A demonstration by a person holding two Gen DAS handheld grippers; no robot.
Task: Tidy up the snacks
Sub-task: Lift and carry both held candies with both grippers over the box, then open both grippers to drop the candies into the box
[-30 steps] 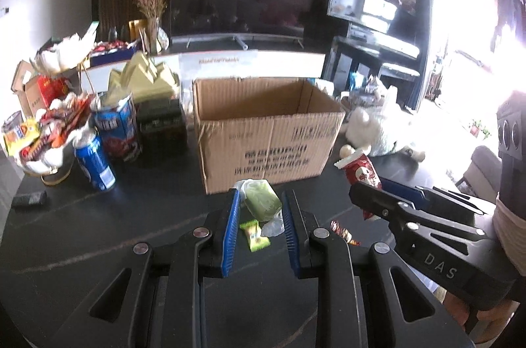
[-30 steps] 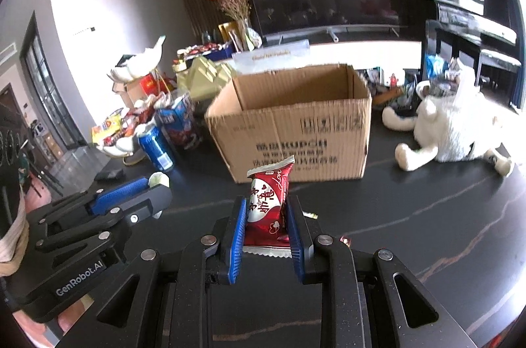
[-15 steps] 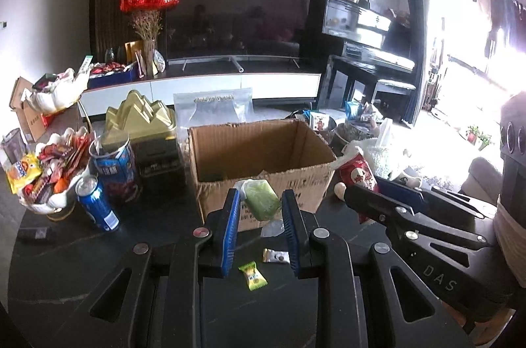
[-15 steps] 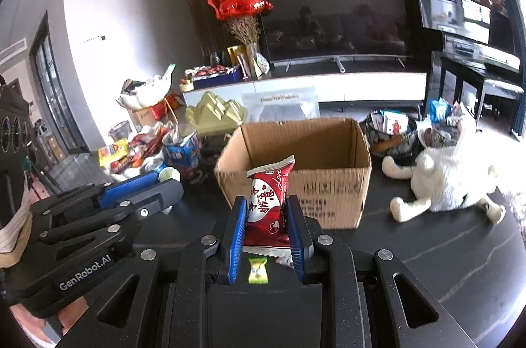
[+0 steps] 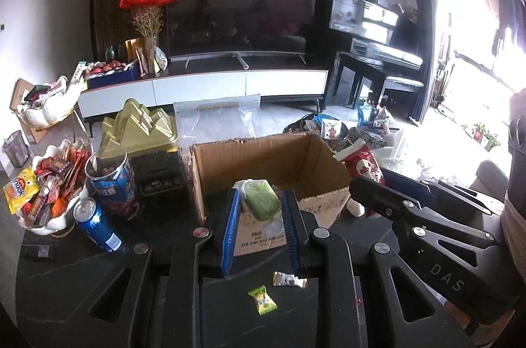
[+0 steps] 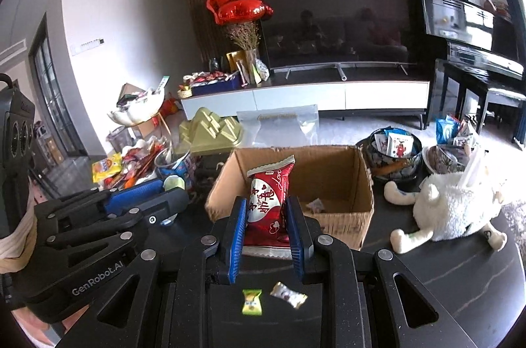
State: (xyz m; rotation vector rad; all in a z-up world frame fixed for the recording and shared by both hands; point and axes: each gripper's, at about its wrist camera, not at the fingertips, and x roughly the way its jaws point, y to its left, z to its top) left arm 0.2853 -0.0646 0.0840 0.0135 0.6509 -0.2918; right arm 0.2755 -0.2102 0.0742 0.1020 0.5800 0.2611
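Both grippers hold snacks above the cardboard box (image 5: pixel 263 160): left gripper (image 5: pixel 261 216) a green packet (image 5: pixel 263 203), right gripper (image 6: pixel 268 223) a red packet (image 6: pixel 268 200).

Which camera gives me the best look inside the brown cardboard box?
The right wrist view: it looks down into the brown cardboard box, showing the floor with one small wrapper. In the left wrist view the box is partly blocked by the green wrapped snack, hiding its floor.

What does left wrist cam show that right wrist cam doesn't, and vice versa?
Left wrist only: the left claw shut on a green snack, and a blue can upright on the table.

Right wrist only: the right claw shut on a red packet, a white plush toy, a wrapper inside the box.

Both: the cardboard box, a green candy, a silver candy.
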